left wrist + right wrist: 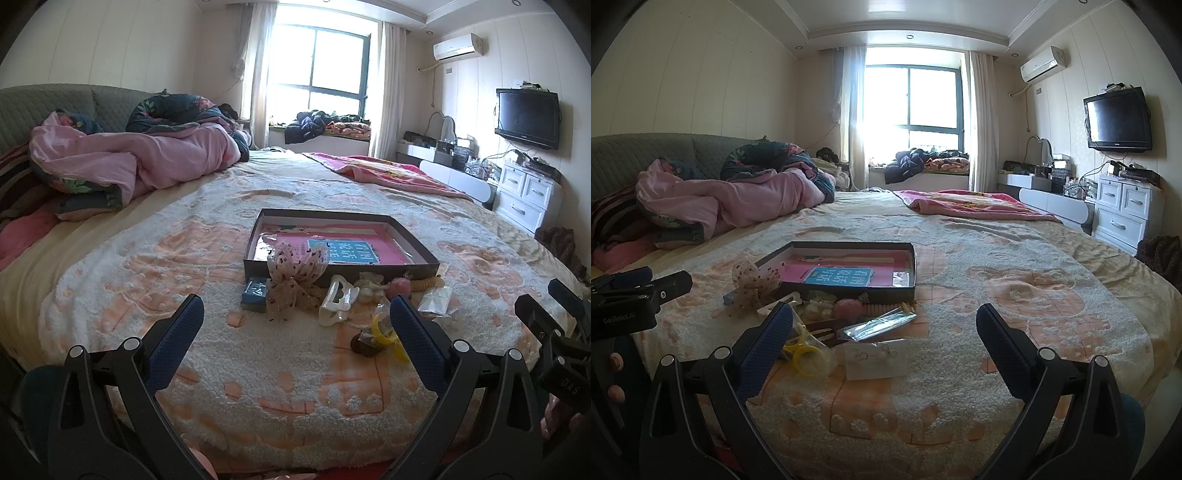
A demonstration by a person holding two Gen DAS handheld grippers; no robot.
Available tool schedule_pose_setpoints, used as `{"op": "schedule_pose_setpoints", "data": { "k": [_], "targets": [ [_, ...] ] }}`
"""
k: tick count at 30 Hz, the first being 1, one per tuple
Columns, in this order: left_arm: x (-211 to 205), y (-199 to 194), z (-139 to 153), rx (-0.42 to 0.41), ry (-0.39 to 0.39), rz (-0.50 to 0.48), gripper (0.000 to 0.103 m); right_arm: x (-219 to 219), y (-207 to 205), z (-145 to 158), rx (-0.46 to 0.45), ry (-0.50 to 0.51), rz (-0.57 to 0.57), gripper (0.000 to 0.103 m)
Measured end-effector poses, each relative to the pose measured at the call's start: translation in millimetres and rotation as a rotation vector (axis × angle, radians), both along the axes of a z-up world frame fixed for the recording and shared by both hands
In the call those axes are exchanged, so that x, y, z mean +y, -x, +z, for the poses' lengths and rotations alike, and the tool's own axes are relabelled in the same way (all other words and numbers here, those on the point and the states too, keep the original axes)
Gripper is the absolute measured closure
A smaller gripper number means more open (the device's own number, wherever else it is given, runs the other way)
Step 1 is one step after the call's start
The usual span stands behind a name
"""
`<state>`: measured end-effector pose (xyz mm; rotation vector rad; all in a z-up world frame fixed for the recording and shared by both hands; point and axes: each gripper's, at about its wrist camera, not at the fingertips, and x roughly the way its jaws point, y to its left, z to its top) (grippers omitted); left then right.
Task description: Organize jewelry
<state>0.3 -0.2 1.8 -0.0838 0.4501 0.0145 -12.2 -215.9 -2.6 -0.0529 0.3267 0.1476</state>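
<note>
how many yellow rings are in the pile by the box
2, side by side and touching: yellow rings in a clear wrapper beside the earring card. Others may hide under the pile.

My left finger (768,347) hides part of the yellow ring (807,356). The tiny earrings on the white card (875,360) are too small to tell.

One shallow dark box (424,266) sits on the bed (258,387), one blue card (343,251) inside it. Before it: one dotted fabric bow (291,273), one white hair claw (334,299), one small blue box (255,291), one yellow ring (807,356), one earring card (877,356), one silvery packet (877,325).
</note>
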Motion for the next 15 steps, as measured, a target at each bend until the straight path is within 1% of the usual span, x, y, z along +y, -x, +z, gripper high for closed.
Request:
{"op": "schedule_pose_setpoints", "data": {
  "k": [13, 15],
  "targets": [
    [0.7, -1.2, 2.4, 0.001, -0.002, 0.004, 0.01, 3.6, -1.9, -2.4, -0.001, 0.001, 0.001, 0.006],
    [0.6, -1.0, 2.2, 0.0, -0.003, 0.004, 0.01, 0.0, -0.1, 1.6, -0.001, -0.001, 0.001, 0.006]
  ]
}}
